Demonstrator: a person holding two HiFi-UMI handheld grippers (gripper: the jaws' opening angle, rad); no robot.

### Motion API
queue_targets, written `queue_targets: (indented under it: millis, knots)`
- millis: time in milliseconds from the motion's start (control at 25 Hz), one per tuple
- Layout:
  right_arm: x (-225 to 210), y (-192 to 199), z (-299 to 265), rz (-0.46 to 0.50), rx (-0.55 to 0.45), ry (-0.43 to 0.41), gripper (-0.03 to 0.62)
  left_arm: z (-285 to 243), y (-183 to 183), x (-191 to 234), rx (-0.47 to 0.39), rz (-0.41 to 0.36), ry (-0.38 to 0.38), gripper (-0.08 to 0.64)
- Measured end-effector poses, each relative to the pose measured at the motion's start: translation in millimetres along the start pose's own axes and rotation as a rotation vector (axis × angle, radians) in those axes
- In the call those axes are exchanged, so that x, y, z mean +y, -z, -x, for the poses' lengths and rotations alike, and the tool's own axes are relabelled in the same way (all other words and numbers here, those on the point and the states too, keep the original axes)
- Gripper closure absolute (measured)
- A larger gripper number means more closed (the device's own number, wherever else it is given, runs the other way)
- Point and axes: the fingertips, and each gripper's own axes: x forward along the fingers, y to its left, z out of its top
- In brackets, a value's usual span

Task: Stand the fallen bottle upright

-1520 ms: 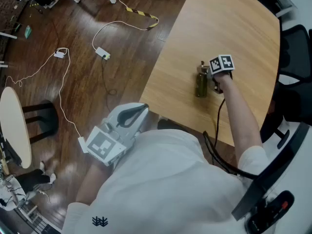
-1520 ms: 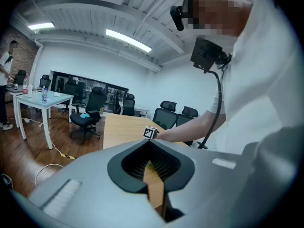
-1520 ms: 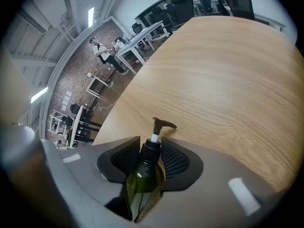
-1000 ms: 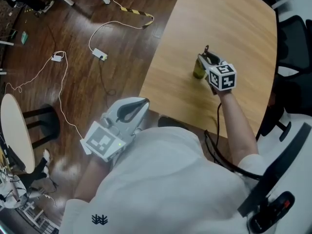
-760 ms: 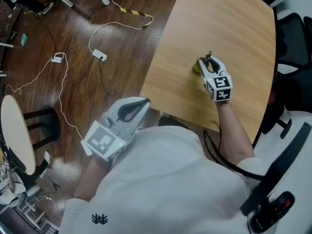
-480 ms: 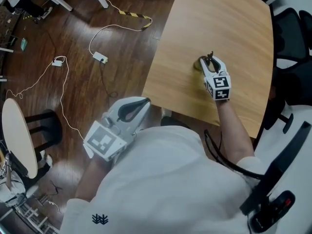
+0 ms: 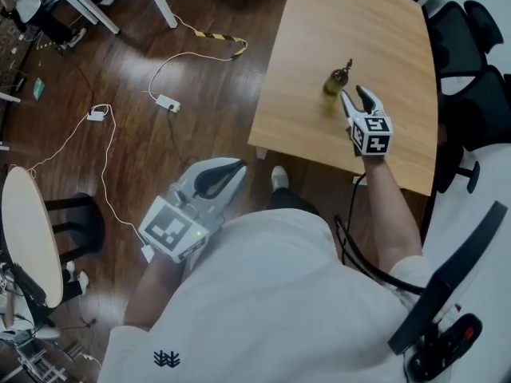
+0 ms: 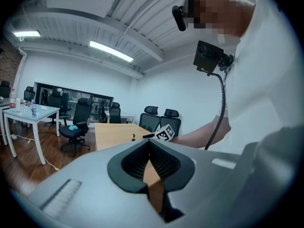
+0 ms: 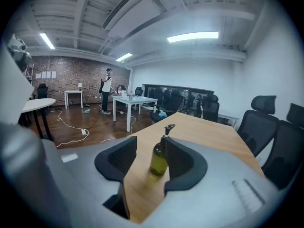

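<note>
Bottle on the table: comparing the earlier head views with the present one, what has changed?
The bottle, earlier lying on the table and held by the right hand-held gripper, now stands upright. That gripper has let go, opened and drawn back. The left hand-held gripper stayed shut, off the table.

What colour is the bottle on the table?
The bottle is olive green; right gripper view shows it best.
</note>
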Motion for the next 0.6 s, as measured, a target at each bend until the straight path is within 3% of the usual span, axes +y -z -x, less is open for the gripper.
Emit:
queue_targets:
  millis: [200, 600]
  knots:
    - [63, -3, 113, -0.03, -0.011, 0.031, 0.413, 36, 14, -37, -0.02, 0.001, 0.122, 0.561]
    - [182, 25, 303, -0.163, 0.01, -0.042, 0.42, 59, 42, -126, 0.017, -0.027, 0.306, 0.56]
